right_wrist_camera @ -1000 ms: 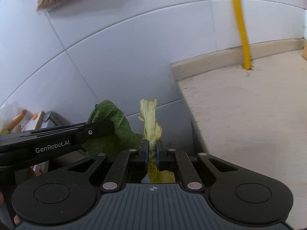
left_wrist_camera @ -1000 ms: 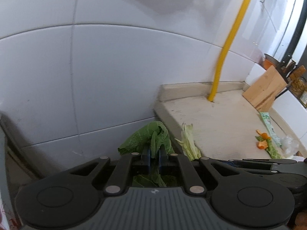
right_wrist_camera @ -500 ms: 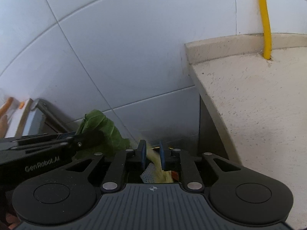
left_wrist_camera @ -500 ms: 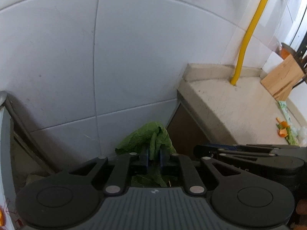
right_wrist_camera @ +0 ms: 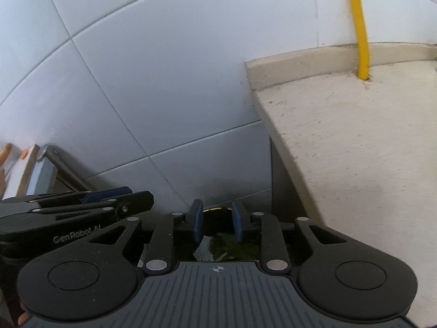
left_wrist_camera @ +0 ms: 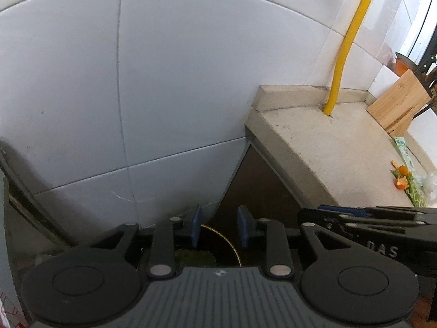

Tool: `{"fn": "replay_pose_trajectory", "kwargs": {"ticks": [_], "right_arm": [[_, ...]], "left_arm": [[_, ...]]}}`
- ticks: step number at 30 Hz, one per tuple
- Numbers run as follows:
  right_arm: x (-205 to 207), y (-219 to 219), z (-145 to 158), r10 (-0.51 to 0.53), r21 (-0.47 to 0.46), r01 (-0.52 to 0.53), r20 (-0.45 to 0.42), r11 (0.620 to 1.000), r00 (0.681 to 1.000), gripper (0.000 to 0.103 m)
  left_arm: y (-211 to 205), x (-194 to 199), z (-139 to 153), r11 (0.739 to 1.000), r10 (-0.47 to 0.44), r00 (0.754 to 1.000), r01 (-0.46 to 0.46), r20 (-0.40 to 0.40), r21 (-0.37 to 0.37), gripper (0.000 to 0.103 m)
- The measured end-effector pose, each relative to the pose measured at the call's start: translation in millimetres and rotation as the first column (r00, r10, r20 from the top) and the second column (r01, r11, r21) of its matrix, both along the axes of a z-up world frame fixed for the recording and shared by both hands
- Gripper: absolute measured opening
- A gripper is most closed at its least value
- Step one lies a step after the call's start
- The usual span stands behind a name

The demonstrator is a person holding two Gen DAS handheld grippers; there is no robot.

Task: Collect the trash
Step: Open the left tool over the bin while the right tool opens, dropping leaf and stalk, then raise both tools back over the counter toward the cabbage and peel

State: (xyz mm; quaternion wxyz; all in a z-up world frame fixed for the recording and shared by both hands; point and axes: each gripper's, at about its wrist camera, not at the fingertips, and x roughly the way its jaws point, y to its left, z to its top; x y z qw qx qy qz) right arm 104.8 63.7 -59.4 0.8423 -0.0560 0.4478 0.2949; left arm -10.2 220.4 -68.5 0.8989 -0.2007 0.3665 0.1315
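Observation:
My left gripper (left_wrist_camera: 219, 225) is open and empty, held over a dark bin with a thin gold rim (left_wrist_camera: 230, 242) in the gap beside the counter. A green leaf (left_wrist_camera: 195, 257) lies in the bin below it. My right gripper (right_wrist_camera: 217, 222) is open and empty just to its right, over the same bin, where green leaf scraps (right_wrist_camera: 232, 247) lie. Each gripper shows in the other's view, the right one (left_wrist_camera: 366, 218) and the left one (right_wrist_camera: 82, 205). Orange peel and green scraps (left_wrist_camera: 407, 181) lie on the counter at the far right.
A beige stone counter (left_wrist_camera: 341, 158) stands to the right, its edge close to both grippers. A yellow pipe (left_wrist_camera: 344, 49) rises from it along the white tiled wall (left_wrist_camera: 164, 82). A wooden knife block (left_wrist_camera: 398, 104) stands at the back right. A metal rack (right_wrist_camera: 41, 164) is on the left.
Both grippers have moved down into the gap beside the counter and opened. The green leaf and the pale yellow leaf have dropped out of the jaws into the bin.

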Motion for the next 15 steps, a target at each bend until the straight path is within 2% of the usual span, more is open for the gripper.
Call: {"fn": "replay_pose_trajectory", "kwargs": {"ticks": [4,7,10,12,15], "right_arm": [[-5,-14,10,-0.012,0.010,0.012,0.022,1.000,1.000,0.037],[-9,-28,18,-0.031,0.007,0.031,0.066,1.000,0.997,0.047],[-12,-46,26,-0.065,0.012,0.064,0.092,0.998,0.994,0.051],[-13,-61,31,-0.096,0.014,0.095,0.111,0.995,0.989,0.062],[-16,-86,39,-0.150,0.009,0.150,0.161,0.989,0.976,0.066]], "left_arm": [[-11,8,10,0.999,-0.029,0.999,0.029,0.023,0.015,0.024],[-23,13,19,0.998,-0.062,0.997,0.061,0.046,0.030,0.031],[-36,21,26,0.995,-0.097,0.993,0.095,0.067,0.032,0.032],[-47,29,31,0.992,-0.126,0.989,0.124,0.080,0.035,0.032],[-65,41,39,0.984,-0.180,0.979,0.176,0.101,0.039,0.035]]}}
